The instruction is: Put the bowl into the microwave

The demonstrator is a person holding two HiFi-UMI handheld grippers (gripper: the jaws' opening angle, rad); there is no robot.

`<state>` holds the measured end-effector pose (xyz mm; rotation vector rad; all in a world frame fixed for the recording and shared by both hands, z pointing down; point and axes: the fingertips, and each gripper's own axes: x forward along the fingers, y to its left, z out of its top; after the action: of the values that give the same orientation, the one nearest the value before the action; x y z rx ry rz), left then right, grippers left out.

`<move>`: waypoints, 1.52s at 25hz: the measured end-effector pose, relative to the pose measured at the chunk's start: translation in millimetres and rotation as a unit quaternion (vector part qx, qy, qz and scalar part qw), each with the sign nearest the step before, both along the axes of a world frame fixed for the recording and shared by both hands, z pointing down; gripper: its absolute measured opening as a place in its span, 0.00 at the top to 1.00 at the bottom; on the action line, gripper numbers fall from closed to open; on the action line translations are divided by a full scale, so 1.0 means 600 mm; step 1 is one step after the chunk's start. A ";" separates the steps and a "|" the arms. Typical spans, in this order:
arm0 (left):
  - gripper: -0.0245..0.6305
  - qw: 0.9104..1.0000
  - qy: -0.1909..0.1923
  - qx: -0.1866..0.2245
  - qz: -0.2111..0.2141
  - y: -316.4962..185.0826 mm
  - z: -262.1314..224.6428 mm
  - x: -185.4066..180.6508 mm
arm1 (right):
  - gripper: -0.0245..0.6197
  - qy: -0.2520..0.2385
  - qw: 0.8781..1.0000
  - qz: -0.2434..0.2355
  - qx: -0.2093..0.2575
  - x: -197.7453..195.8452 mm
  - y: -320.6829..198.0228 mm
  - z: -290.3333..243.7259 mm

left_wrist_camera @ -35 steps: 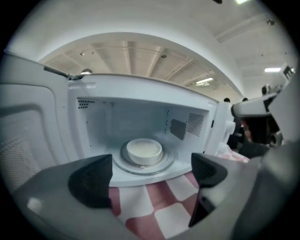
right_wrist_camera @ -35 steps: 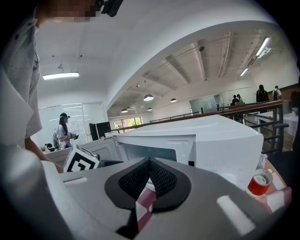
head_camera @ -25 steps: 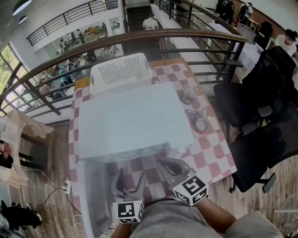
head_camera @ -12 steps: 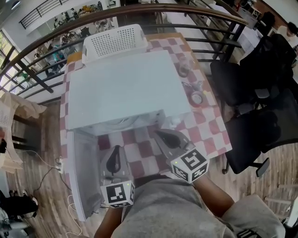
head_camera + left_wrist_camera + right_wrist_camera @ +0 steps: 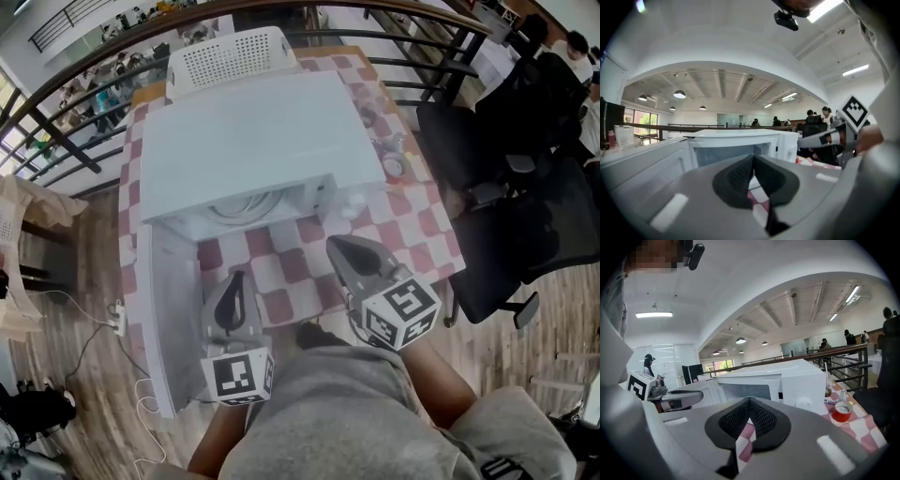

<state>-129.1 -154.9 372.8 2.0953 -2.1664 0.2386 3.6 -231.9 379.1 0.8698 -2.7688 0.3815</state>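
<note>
Sitting on pink-checked tablecloth (image 5: 281,272), boxy white microwave (image 5: 248,141), door (image 5: 173,319) open, holey plastic basket (image 5: 230,56) and railing (image 5: 58,142) behind it, left gripper (image 5: 236,278), right gripper (image 5: 335,244) in front, both pinched shut, empty

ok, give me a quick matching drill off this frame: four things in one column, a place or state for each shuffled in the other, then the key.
1. microwave door
2. white basket
3. red tape roll
4. left gripper

A. shut, nothing between the jaws
B. on the checked cloth, right of the microwave
C. swung open to the left
D. directly behind the microwave

Pairs: 1-C, 2-D, 3-B, 4-A
</note>
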 end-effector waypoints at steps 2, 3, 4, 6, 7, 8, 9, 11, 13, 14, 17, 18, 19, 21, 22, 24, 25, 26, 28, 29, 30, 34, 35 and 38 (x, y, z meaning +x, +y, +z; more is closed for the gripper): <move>0.95 1.000 0.002 0.002 0.006 0.030 -0.006 0.001 | 0.96 -0.001 1.000 0.005 -0.001 0.001 0.030 -0.004; 0.94 1.000 0.004 0.004 0.008 0.046 -0.008 0.002 | 0.96 -0.002 1.000 0.006 0.000 0.001 0.046 -0.005; 0.95 1.000 0.006 0.005 0.010 0.063 -0.009 0.003 | 0.96 -0.001 1.000 0.006 0.001 0.001 0.064 -0.007; 0.95 1.000 0.005 0.006 0.015 0.100 -0.010 0.008 | 0.96 0.001 1.000 0.007 0.004 0.000 0.099 -0.007; 0.95 1.000 0.003 0.006 0.018 0.120 -0.011 0.011 | 0.96 0.002 1.000 0.007 0.005 -0.001 0.118 -0.006; 0.95 1.000 0.001 0.007 0.020 0.141 -0.011 0.014 | 0.96 0.003 1.000 0.008 0.005 -0.001 0.138 -0.005; 0.95 1.000 0.000 0.009 0.023 0.162 -0.011 0.018 | 0.96 0.002 1.000 0.008 0.005 -0.002 0.158 -0.004; 0.95 1.000 -0.002 0.014 0.027 0.206 -0.012 0.027 | 0.96 0.002 1.000 0.006 0.005 0.000 0.204 -0.001; 0.95 0.999 -0.002 0.018 0.031 0.252 -0.012 0.037 | 0.96 0.004 1.000 0.006 0.006 0.004 0.253 0.003; 0.95 0.999 -0.001 0.019 0.032 0.274 -0.012 0.040 | 0.96 0.005 1.000 0.007 0.007 0.007 0.275 0.003; 0.95 0.999 0.003 0.016 0.033 0.329 -0.011 0.046 | 0.96 0.008 1.000 0.008 0.007 0.012 0.332 0.000; 0.95 0.999 0.003 0.016 0.034 0.343 -0.010 0.046 | 0.96 0.010 1.000 0.008 0.007 0.014 0.345 -0.001; 0.95 0.999 0.003 0.017 0.034 0.355 -0.010 0.046 | 0.96 0.012 1.000 0.009 0.008 0.017 0.357 -0.003; 0.95 0.999 0.009 0.018 0.036 0.375 -0.010 0.051 | 0.96 0.015 1.000 0.013 0.010 0.025 0.376 -0.005; 0.95 0.999 0.012 0.016 0.037 0.384 -0.007 0.054 | 0.96 0.016 1.000 0.015 0.009 0.030 0.384 -0.005; 0.95 0.999 0.014 0.012 0.041 0.395 -0.002 0.063 | 0.96 0.018 1.000 0.020 0.008 0.040 0.397 -0.003; 0.95 0.999 0.015 0.011 0.042 0.398 -0.001 0.067 | 0.96 0.020 1.000 0.022 0.007 0.045 0.401 -0.001; 0.95 0.999 0.016 0.011 0.043 0.402 -0.001 0.070 | 0.96 0.022 0.999 0.024 0.005 0.049 0.405 0.002; 0.95 0.999 0.017 0.012 0.046 0.407 -0.004 0.074 | 0.96 0.023 0.999 0.026 0.000 0.055 0.412 0.006; 0.95 0.999 0.017 0.012 0.046 0.408 -0.005 0.076 | 0.96 0.024 0.999 0.026 -0.002 0.058 0.415 0.008; 0.95 0.999 0.017 0.011 0.045 0.408 -0.006 0.078 | 0.96 0.026 0.999 0.024 -0.002 0.061 0.418 0.010; 0.95 0.999 0.023 0.011 0.046 0.402 -0.018 0.095 | 0.96 0.043 0.999 0.012 -0.001 0.073 0.424 0.015; 0.95 0.998 0.025 0.011 0.048 0.403 -0.021 0.101 | 0.96 0.043 0.999 0.013 -0.002 0.078 0.426 0.015; 0.95 0.998 0.017 0.012 0.058 0.401 -0.025 0.112 | 0.96 0.040 0.999 0.024 -0.008 0.091 0.425 0.018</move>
<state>-61.8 85.6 358.1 2.2244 -2.0399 0.1871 58.5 23.2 389.8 0.9294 -2.6732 0.3673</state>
